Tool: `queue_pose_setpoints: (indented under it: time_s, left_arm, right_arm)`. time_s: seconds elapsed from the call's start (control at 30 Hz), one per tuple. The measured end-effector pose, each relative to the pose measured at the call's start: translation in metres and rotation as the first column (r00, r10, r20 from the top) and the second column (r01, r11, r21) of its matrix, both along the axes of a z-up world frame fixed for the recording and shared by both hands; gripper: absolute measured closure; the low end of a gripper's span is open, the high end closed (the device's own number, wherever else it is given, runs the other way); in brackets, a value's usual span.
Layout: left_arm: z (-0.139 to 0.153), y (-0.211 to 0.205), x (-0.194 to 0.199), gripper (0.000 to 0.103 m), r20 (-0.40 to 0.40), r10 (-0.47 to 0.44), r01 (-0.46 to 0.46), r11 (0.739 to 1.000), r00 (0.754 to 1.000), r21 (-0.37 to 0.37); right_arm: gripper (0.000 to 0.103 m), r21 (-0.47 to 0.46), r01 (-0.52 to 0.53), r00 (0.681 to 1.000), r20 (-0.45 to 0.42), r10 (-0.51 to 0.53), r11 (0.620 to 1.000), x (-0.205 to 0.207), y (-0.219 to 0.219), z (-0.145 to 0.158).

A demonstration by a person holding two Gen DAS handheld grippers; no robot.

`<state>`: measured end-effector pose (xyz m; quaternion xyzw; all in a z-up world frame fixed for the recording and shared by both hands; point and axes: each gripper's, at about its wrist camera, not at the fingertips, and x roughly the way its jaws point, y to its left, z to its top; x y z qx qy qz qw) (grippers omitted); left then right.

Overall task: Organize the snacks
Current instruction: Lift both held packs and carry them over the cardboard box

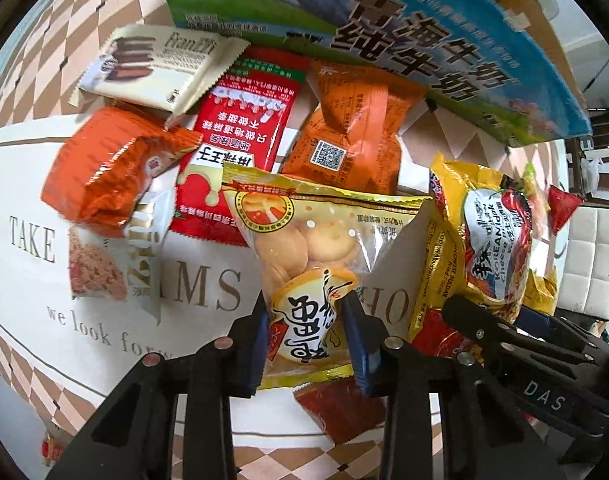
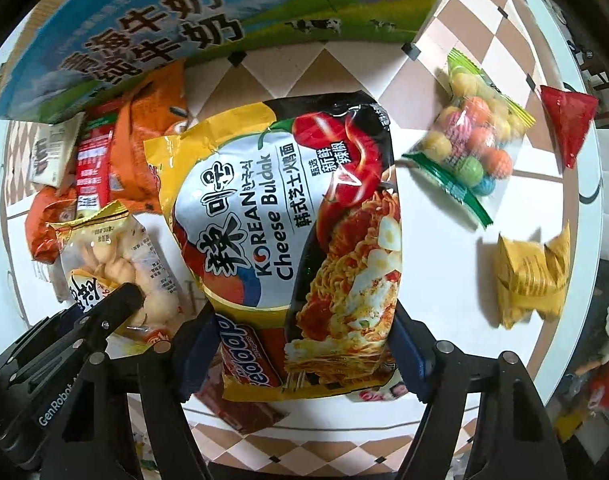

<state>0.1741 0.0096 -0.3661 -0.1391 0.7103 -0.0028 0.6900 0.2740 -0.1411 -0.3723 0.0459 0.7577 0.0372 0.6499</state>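
My left gripper [image 1: 304, 332] is shut on a clear yellow bag of round biscuits [image 1: 296, 240], held above the table. My right gripper [image 2: 300, 344] is shut on a yellow Korean Cheese Buldak noodle packet [image 2: 292, 232], also lifted. Each held bag shows in the other view: the noodle packet in the left wrist view [image 1: 488, 240], the biscuit bag in the right wrist view [image 2: 116, 268]. A blue and green milk carton box [image 1: 384, 20] stands behind the pile; it also shows in the right wrist view [image 2: 184, 12].
On the table lie a cream Franzzi wafer pack [image 1: 156, 68], a red sachet [image 1: 232, 132], two orange packs [image 1: 108, 168] [image 1: 352, 128], a bag of coloured balls [image 2: 468, 140], a red triangular pack [image 2: 568, 120] and a yellow pack [image 2: 532, 276]. The table edge [image 2: 584, 220] is at right.
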Motion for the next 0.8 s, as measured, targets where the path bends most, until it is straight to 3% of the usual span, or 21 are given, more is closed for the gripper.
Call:
queue_pose_setpoints:
  time_s: [0.13,0.33,0.4,0.43,0.57,0.6,0.8]
  left_arm:
    - [0.026,0.001,-0.002,0.072,0.039,-0.012,0.012,1.000,0.999,0.007]
    - [0.079,-0.001,-0.009,0.072,0.130,-0.051,0.052,0.999,0.990,-0.007]
    - [0.107,0.010,0.005,0.072,0.163,-0.070,0.073,0.997,0.984,-0.011]
    - [0.119,0.010,0.012,0.072,0.183,-0.081,0.086,0.996,0.980,-0.018]
    - [0.161,0.011,0.042,0.072,0.251,-0.107,0.112,0.994,0.962,-0.007]
    - [0.166,0.011,0.052,0.072,0.258,-0.105,0.110,0.994,0.961,-0.007]
    - [0.174,0.020,0.136,0.072,0.258,-0.086,0.090,0.996,0.962,-0.004]
  right_arm:
    - [0.025,0.016,0.017,1.000,0.019,-0.017,1.000,-0.008,-0.002,0.016]
    - [0.025,0.064,0.046,0.995,0.086,-0.051,0.997,-0.017,-0.008,0.069]
    - [0.025,0.095,0.061,0.989,0.130,-0.074,0.994,-0.020,-0.019,0.107]
    - [0.025,0.095,0.061,0.989,0.130,-0.074,0.994,-0.020,-0.019,0.107]
    - [0.025,0.117,0.063,0.974,0.209,-0.087,0.991,0.000,-0.018,0.160]
    - [0.025,0.122,0.064,0.968,0.234,-0.091,0.991,0.012,-0.018,0.177]
    - [0.025,0.127,0.058,0.957,0.276,-0.091,0.990,0.074,-0.012,0.199]
